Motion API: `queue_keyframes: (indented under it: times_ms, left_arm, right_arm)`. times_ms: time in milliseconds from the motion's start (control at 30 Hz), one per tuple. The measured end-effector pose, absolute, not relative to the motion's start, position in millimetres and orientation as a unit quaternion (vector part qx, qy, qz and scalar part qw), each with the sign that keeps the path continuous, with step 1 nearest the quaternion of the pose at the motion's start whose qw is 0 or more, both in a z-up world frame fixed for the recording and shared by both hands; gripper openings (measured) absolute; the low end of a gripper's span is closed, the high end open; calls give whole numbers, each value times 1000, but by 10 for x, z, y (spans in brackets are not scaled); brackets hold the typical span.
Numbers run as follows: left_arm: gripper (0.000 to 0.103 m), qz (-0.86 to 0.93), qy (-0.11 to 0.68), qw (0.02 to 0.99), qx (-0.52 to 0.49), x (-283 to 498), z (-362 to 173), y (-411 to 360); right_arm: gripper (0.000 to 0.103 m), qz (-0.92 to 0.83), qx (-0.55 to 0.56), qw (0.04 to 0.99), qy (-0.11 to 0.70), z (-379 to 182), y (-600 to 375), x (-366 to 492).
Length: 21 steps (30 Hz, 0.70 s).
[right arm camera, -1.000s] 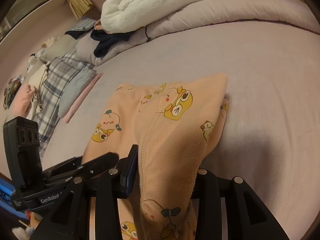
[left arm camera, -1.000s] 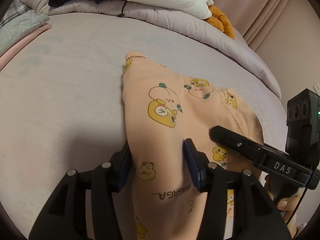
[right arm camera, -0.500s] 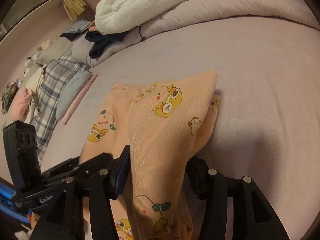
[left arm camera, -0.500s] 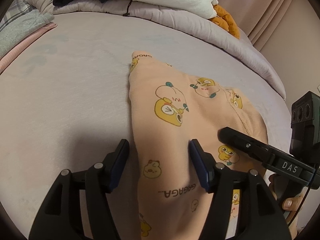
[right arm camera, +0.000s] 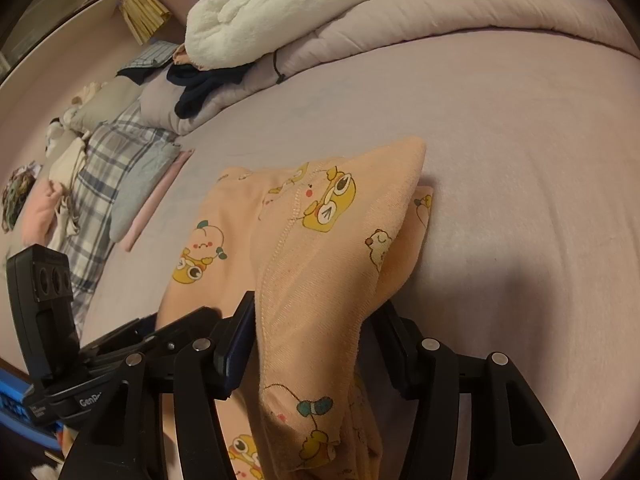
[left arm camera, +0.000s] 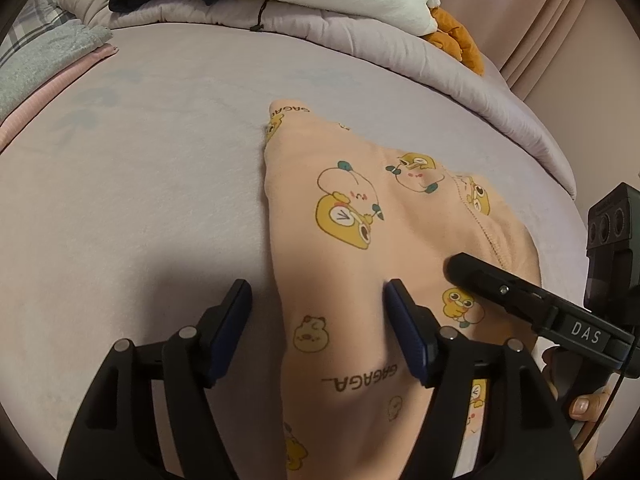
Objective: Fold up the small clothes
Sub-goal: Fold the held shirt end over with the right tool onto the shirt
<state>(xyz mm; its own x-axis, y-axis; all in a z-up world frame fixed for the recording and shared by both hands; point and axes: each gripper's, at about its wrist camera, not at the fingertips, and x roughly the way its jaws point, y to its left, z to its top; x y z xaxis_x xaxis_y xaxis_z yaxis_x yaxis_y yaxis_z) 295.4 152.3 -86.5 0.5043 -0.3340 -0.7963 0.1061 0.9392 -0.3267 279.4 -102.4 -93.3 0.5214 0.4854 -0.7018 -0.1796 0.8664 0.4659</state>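
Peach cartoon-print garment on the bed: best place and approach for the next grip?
Probably the near hem of the peach cartoon-print garment, on each side, coming from the near edge with jaws straddling the fabric. It lies folded on the lilac bedsheet, its loose end draped towards the cameras. The left hand-held gripper and right hand-held gripper are both opening around that end now.
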Motion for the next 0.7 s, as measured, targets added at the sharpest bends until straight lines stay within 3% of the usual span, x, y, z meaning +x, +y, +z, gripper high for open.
queue_keyframes:
  times_ms: [700]
  left_arm:
    - [78,-117,484,860,-114,2943,-870,1530]
  right_arm:
    - [58,194,179,854,447,-955,-1066,2789]
